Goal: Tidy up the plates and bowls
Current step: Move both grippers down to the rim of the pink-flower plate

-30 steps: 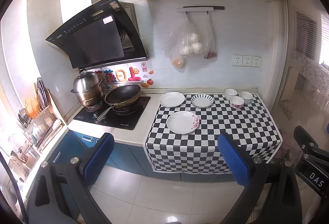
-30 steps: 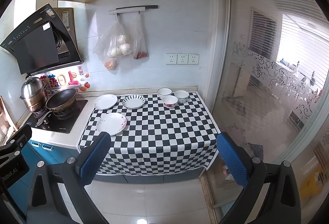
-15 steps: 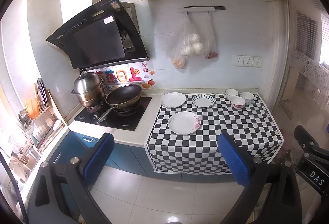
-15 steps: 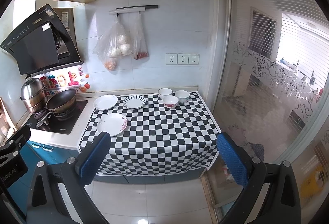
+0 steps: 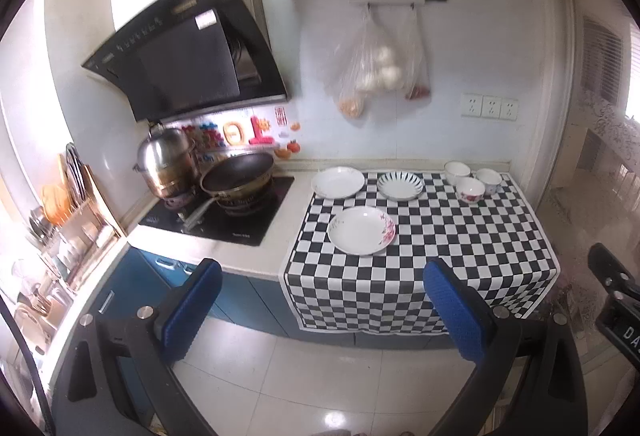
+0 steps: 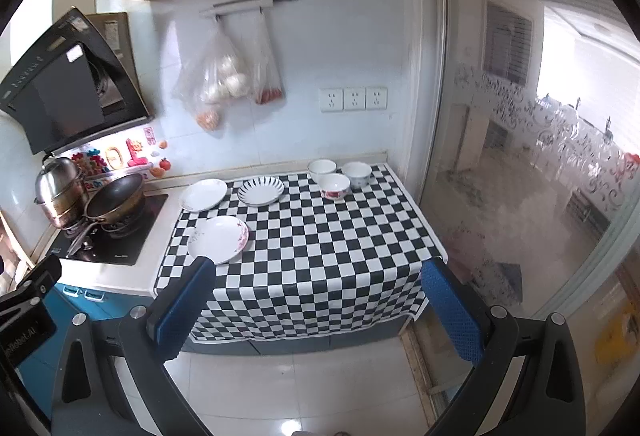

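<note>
On the checkered cloth (image 5: 440, 236) (image 6: 320, 236) lie three plates: a floral plate (image 5: 362, 230) (image 6: 218, 239) near the front, a plain white plate (image 5: 338, 182) (image 6: 203, 194) and a blue-striped plate (image 5: 401, 186) (image 6: 261, 190) at the back. Three small bowls (image 5: 472, 178) (image 6: 338, 174) cluster at the back right. My left gripper (image 5: 320, 310) is open and empty, out over the floor in front of the counter. My right gripper (image 6: 316, 310) is also open and empty, short of the cloth's front edge.
A stove (image 5: 224, 220) with a wok (image 5: 240, 180) and a steel pot (image 5: 166, 162) stands left of the cloth. A dish rack (image 5: 60, 228) lines the far left counter. Bags (image 5: 372, 72) hang on the wall. A glass partition (image 6: 540, 176) bounds the right side.
Both grippers have moved closer to the counter and tilted slightly down, so the plates and bowls look larger. Both stay open; nothing on the cloth has moved.
</note>
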`<state>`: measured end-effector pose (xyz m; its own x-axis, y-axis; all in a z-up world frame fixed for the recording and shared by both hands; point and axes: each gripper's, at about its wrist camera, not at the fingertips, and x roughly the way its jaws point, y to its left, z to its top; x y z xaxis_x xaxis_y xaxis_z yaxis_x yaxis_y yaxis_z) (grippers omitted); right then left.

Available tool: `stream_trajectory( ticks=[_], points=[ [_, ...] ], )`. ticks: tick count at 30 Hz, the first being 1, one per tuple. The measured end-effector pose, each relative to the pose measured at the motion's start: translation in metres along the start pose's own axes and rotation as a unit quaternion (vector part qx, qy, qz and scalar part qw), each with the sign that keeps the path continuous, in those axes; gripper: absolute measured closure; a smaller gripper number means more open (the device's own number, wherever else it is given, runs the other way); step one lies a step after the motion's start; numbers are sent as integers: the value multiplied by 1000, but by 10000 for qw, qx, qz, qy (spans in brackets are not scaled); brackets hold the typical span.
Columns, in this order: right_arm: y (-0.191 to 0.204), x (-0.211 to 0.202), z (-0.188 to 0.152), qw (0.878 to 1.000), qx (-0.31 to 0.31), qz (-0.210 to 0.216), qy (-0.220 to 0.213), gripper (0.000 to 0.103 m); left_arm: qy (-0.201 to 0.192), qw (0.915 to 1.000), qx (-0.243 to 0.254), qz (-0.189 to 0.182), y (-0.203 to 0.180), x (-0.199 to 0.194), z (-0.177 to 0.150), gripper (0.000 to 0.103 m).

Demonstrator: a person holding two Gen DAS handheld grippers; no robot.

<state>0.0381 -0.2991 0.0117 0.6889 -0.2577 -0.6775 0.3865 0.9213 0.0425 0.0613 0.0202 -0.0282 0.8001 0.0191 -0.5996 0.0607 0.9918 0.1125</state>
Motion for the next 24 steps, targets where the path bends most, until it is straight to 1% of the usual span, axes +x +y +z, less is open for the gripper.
stream_trajectory(
  ticks=[5, 7, 8, 11, 13, 18, 19, 21, 24],
  points=[
    [17, 50, 3, 9995, -7, 170, 279, 0, 227, 9997, 25, 47, 10, 51, 2, 0],
    [26, 71, 6, 9993, -25, 126, 347, 0, 298, 9995, 5, 81, 14, 73, 7, 0],
    [33, 83, 8, 9994, -73, 84, 313, 0, 300, 9995, -6, 92, 16, 81, 9, 0],
    [45, 112, 14, 9995, -109, -20, 287, 0, 217, 9996, -1, 178, 21, 105, 19, 0],
    [53, 131, 21, 9994, -102, -36, 332, 0, 173, 9996, -24, 237, 24, 120, 27, 0],
    [73, 185, 46, 9991, -153, -156, 363, 0, 290, 9993, -72, 229, 25, 164, 44, 0],
    [78, 201, 52, 9989, -172, -158, 399, 0, 303, 9992, -78, 244, 24, 171, 47, 0],
    [85, 222, 59, 9987, -199, -132, 454, 0, 364, 9990, -64, 262, 22, 191, 51, 0],
    [99, 268, 72, 9978, -317, -19, 590, 0, 438, 9985, -10, 336, 14, 227, 59, 0]
  ],
)
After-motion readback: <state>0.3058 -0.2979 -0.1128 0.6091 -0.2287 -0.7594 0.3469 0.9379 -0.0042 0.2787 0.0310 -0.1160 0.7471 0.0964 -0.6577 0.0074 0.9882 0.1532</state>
